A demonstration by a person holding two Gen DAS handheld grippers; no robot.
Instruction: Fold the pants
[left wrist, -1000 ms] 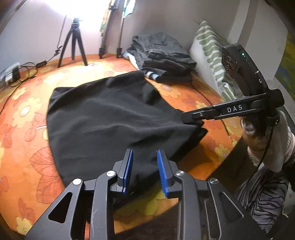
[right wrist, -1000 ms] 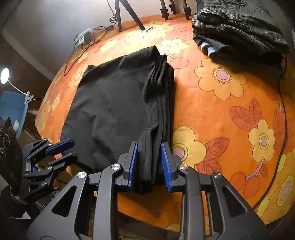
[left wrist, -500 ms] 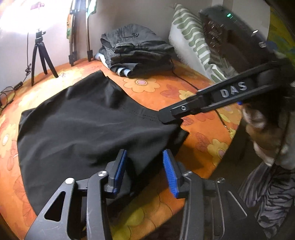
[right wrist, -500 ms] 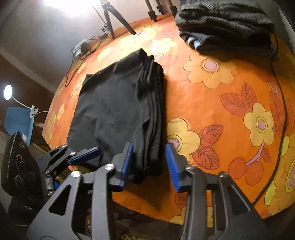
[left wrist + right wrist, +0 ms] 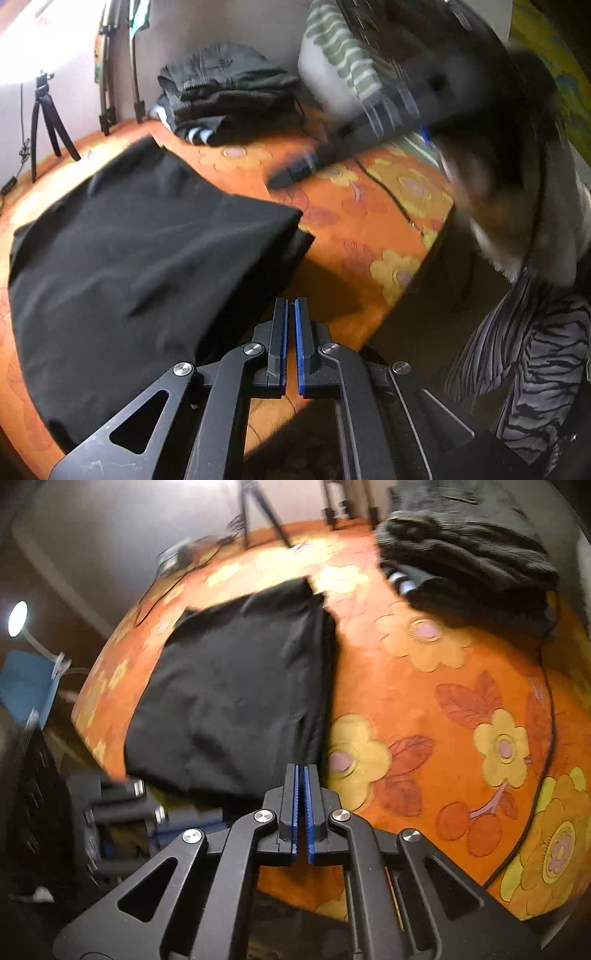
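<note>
Black pants (image 5: 140,258) lie folded into a broad, flat bundle on a bed covered with an orange flowered sheet (image 5: 461,686). The bundle sits toward the near edge of the bed, its near corner close to that edge and its far end reaching toward the middle.

Your left gripper (image 5: 290,343) has its blue-padded jaws nearly together with only a thin slit between them, and nothing is held. It hangs over the near edge of the bed, just beside the bundle's near right corner. Your right gripper (image 5: 303,808) is likewise pinched almost closed and empty, poised at the near edge where the bundle's stacked side ends. In the left view it appears only as a blurred dark shape, so its exact height above the sheet is hard to judge.

The cloth looks thin, soft and limp, with shallow ripples across the top. Expect it to be light, to sag from any single point, and to let layers slide over one another. The right side of the bundle shows several stacked edges, so take hold there through all layers at once, at the two near corners, rather than pinching only the top sheet of cloth.

Folded dark clothes (image 5: 469,554) are piled at the far right corner of the bed, well apart from the pants. A striped pillow (image 5: 343,55) leans against the wall beside them.
</note>
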